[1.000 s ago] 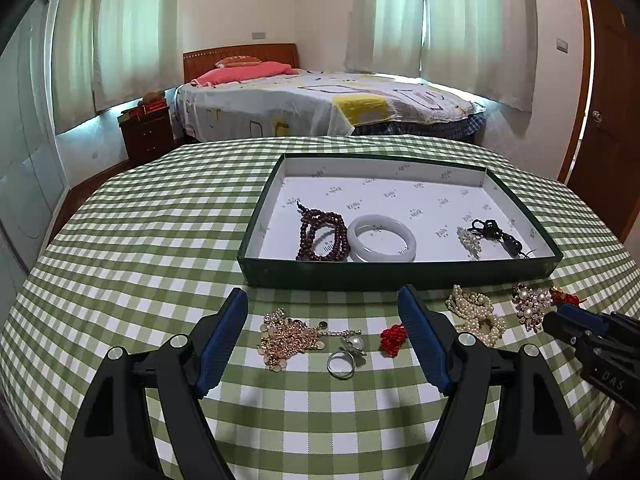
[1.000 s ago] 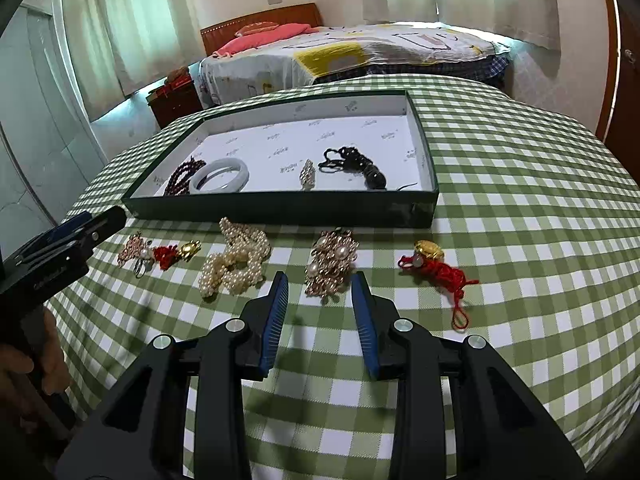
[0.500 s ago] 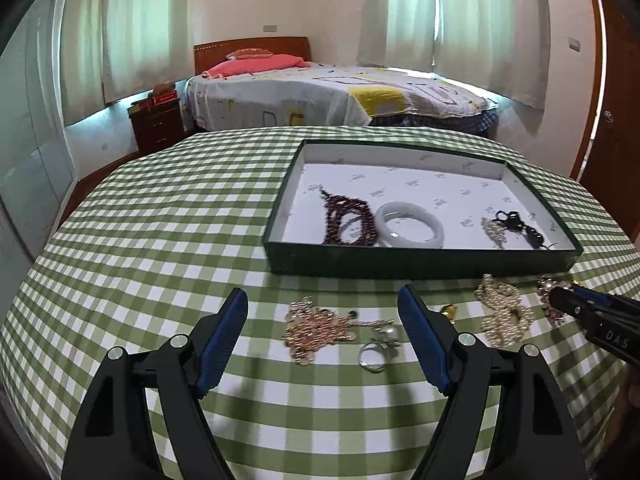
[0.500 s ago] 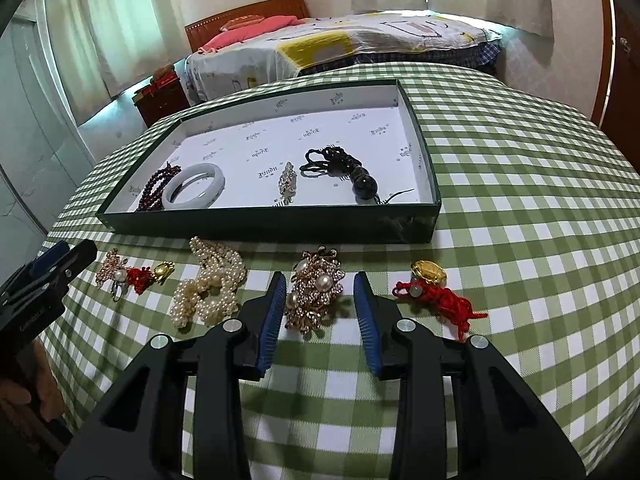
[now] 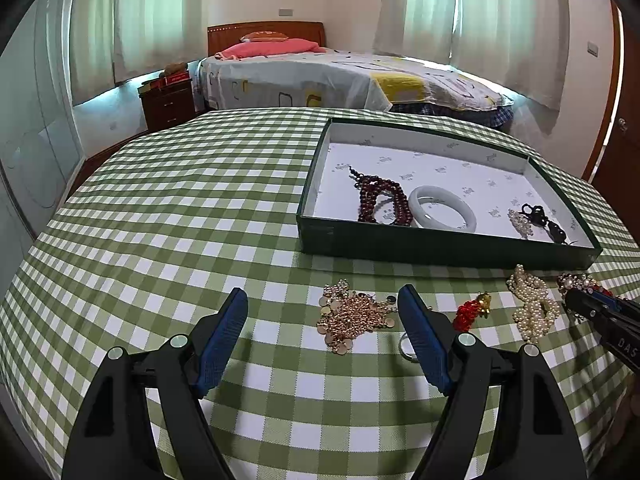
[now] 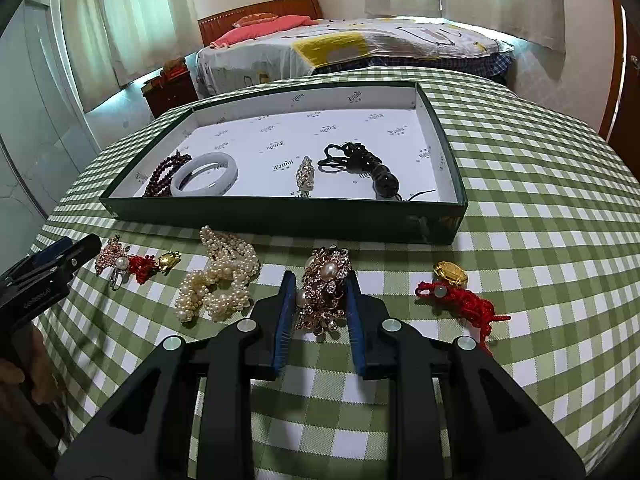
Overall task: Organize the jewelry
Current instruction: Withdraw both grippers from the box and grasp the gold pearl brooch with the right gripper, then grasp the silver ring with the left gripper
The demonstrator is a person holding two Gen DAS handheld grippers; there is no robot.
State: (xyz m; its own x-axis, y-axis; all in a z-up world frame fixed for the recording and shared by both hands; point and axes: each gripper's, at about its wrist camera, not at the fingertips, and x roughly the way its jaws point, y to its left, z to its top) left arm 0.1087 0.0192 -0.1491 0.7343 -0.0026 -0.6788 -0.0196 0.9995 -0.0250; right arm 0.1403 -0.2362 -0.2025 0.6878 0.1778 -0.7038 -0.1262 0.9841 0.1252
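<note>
Right gripper [image 6: 320, 300] jaws just closed around brooch [image 6: 326, 294].

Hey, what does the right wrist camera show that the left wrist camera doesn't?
Right wrist only: the gold oval charm on its red cord, and how the right gripper, whose jaws have just been closing, presses its blue pads on the gold pearl-and-rhinestone brooch between them. Left wrist only: the left gripper seen head-on, jaws wide open. Both: the dark green shallow tray, white stone bangle, dark red bead bracelet and cream pearl strands.
</note>
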